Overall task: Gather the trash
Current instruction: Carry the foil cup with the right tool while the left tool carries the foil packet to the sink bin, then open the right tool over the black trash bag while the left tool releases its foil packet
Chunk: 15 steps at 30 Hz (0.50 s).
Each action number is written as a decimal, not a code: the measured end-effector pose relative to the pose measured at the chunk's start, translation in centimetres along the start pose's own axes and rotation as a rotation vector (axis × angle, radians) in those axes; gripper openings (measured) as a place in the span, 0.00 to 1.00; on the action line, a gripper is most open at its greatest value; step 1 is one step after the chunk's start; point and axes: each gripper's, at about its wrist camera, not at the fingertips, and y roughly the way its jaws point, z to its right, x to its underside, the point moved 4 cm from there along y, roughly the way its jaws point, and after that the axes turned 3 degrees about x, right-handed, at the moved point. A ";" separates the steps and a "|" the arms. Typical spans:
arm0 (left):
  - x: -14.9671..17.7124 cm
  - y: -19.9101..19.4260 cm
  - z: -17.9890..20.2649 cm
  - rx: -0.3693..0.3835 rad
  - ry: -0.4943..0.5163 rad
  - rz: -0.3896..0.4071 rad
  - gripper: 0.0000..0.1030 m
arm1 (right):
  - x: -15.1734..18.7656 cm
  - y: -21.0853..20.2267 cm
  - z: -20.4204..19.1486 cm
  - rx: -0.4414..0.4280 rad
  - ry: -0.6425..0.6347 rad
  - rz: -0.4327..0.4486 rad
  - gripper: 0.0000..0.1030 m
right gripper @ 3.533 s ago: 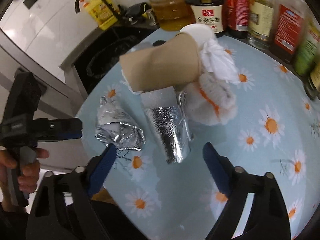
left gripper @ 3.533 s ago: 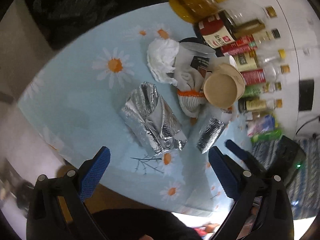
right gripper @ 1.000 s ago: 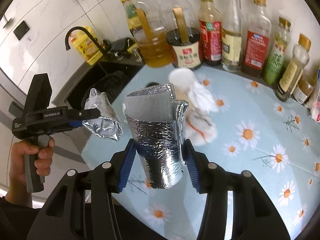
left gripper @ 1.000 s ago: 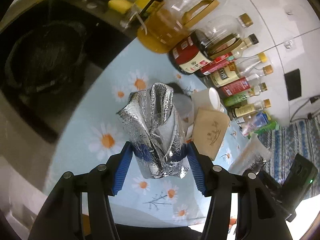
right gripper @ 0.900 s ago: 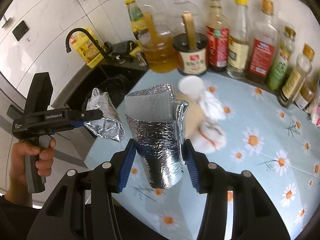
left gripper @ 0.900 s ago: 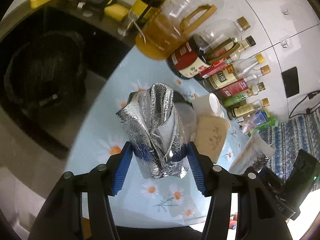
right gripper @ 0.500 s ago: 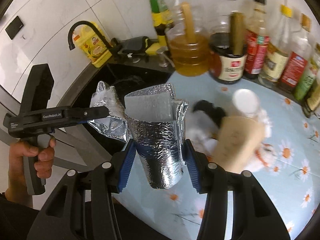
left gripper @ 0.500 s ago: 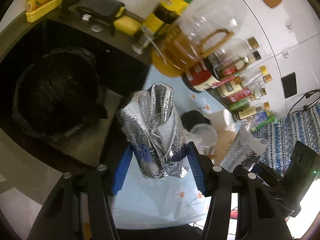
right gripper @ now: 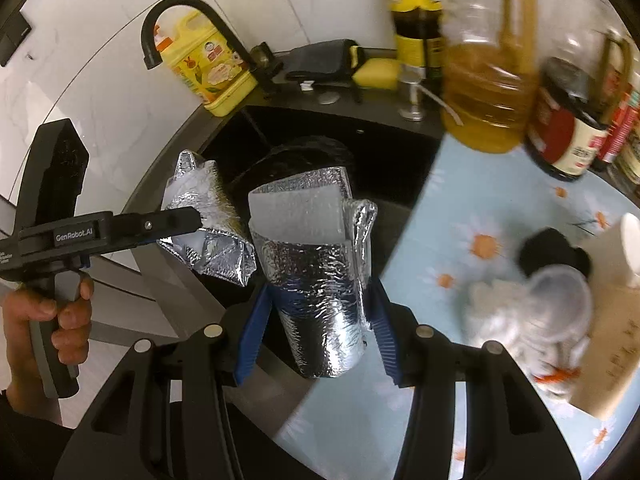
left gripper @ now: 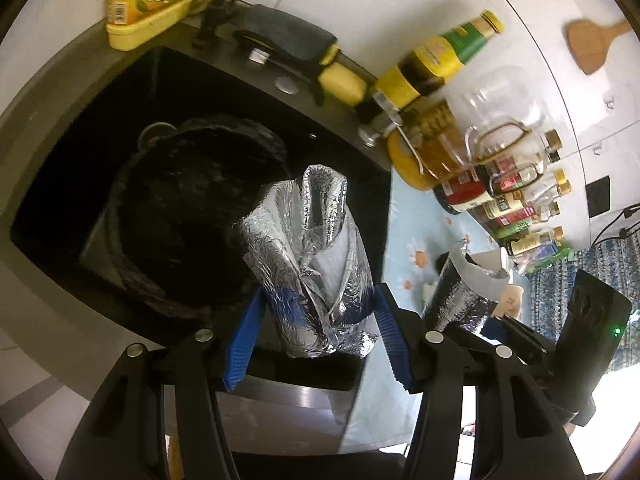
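Note:
My left gripper point(left gripper: 316, 336) is shut on a crumpled silver foil bag point(left gripper: 308, 256) and holds it over the edge of a black-lined trash bin point(left gripper: 188, 216) standing in the dark sink. My right gripper point(right gripper: 316, 332) is shut on a second silver foil pouch point(right gripper: 316, 280) with a white lining, held just right of the left one, above the sink's near edge. The left gripper and its bag point(right gripper: 204, 224) show in the right wrist view; the right pouch point(left gripper: 460, 296) shows in the left wrist view. The bin point(right gripper: 304, 164) lies behind both bags.
A blue daisy tablecloth point(right gripper: 472, 216) holds a black cloth point(right gripper: 552, 256), a clear cup with white tissue point(right gripper: 532, 312) and a brown paper cup point(right gripper: 616, 360). Oil and sauce bottles point(right gripper: 488, 80) line the wall. A black faucet point(right gripper: 180, 12), yellow detergent point(right gripper: 208, 68) and sponge point(right gripper: 376, 72) sit by the sink.
Both grippers have swung left from over the table to above the sink and bin, each still holding its foil bag. The table trash has slid to the right of view.

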 end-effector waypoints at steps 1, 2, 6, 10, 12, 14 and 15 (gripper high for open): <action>-0.4 -0.3 -0.7 0.000 -0.003 0.001 0.52 | -0.3 0.5 -0.5 0.001 0.003 -0.002 0.48; -0.7 -0.6 -1.3 0.001 -0.006 0.001 0.52 | -0.6 0.9 -1.0 -0.001 0.005 -0.004 0.48; -1.9 -1.6 -3.3 -0.019 -0.006 0.002 0.52 | -1.7 2.5 -2.2 -0.008 0.009 -0.009 0.48; -3.3 -2.4 -5.0 -0.016 -0.014 0.005 0.52 | -3.0 3.9 -3.2 -0.007 0.003 -0.017 0.48; -3.8 -2.6 -5.7 -0.013 -0.023 0.000 0.52 | -3.9 4.7 -3.6 -0.007 0.003 -0.020 0.48; -4.4 -2.7 -6.5 -0.014 -0.025 -0.003 0.52 | -4.5 5.5 -4.1 -0.010 0.003 -0.021 0.48; -4.7 -2.6 -6.9 -0.013 -0.029 -0.005 0.52 | -4.9 5.9 -4.4 -0.011 0.004 -0.024 0.49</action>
